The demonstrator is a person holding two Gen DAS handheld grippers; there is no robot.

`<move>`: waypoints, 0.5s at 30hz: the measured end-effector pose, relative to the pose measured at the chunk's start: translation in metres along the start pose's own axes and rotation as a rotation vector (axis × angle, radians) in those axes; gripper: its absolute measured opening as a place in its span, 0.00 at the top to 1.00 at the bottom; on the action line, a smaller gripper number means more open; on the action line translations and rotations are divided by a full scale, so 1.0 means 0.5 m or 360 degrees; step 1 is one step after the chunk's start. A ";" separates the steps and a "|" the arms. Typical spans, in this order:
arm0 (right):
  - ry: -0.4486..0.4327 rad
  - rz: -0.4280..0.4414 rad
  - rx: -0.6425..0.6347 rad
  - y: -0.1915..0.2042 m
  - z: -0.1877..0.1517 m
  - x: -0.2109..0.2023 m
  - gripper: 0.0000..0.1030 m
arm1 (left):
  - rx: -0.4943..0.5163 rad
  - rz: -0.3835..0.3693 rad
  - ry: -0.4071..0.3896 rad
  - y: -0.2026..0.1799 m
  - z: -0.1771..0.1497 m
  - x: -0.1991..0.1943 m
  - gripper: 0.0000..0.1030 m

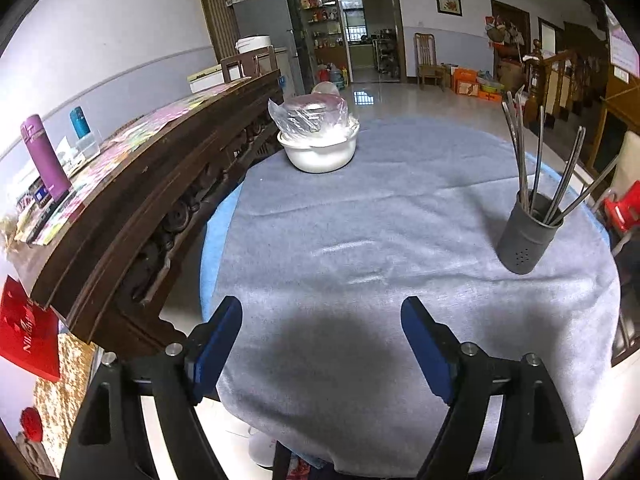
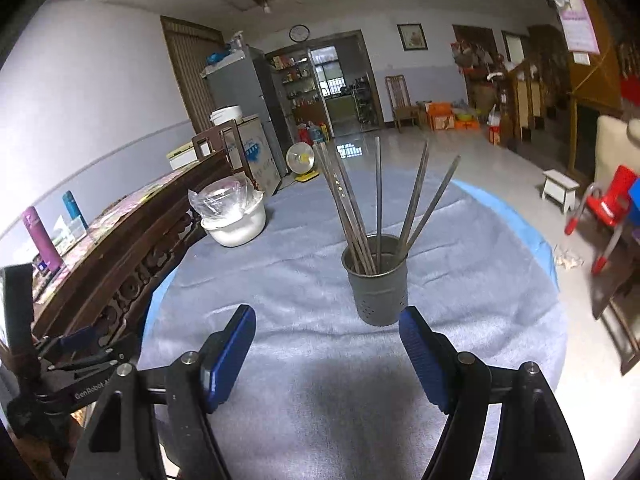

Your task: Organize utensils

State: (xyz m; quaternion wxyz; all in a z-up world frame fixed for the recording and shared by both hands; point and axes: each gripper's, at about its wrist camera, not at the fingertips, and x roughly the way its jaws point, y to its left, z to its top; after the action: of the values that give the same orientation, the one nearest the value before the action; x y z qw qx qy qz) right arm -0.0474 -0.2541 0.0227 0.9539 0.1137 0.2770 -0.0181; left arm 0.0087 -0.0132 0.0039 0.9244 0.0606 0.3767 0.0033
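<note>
From my feed, the right hand-held gripper (image 2: 326, 334) stands wide apart with nothing between its blue pads, low in the frame over the grey-clothed round counter (image 2: 480, 340). Just above, at centre, a grey perforated metal cup (image 2: 378, 288) holds upright metal chopsticks (image 2: 378, 200). A white plastic-covered bowl (image 2: 236, 220) sits left of centre.

Black grippers (image 1: 322, 316), blue-padded jaws
</note>
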 end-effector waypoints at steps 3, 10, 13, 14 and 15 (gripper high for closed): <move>0.0004 -0.0001 -0.0010 0.002 0.000 -0.002 0.24 | -0.0006 -0.0005 0.0002 0.001 0.005 -0.005 0.20; 0.0035 -0.0034 -0.0034 -0.005 -0.005 0.002 0.24 | 0.0008 -0.0002 -0.0010 -0.016 0.016 -0.019 0.20; 0.0018 -0.0043 -0.0030 -0.013 -0.003 -0.002 0.24 | 0.0035 0.0004 -0.0006 -0.026 0.019 -0.024 0.20; 0.0009 -0.0046 -0.0030 -0.016 -0.003 -0.005 0.24 | 0.0043 0.0005 -0.0002 -0.029 0.021 -0.025 0.20; 0.0003 -0.0048 -0.0032 -0.018 -0.003 -0.006 0.24 | 0.0049 0.0007 0.0002 -0.032 0.022 -0.027 0.20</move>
State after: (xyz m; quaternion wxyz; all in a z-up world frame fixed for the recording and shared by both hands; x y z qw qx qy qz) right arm -0.0517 -0.2626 0.0215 0.9544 0.0999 0.2798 -0.0297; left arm 0.0063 -0.0311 0.0193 0.9231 0.0757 0.3770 -0.0002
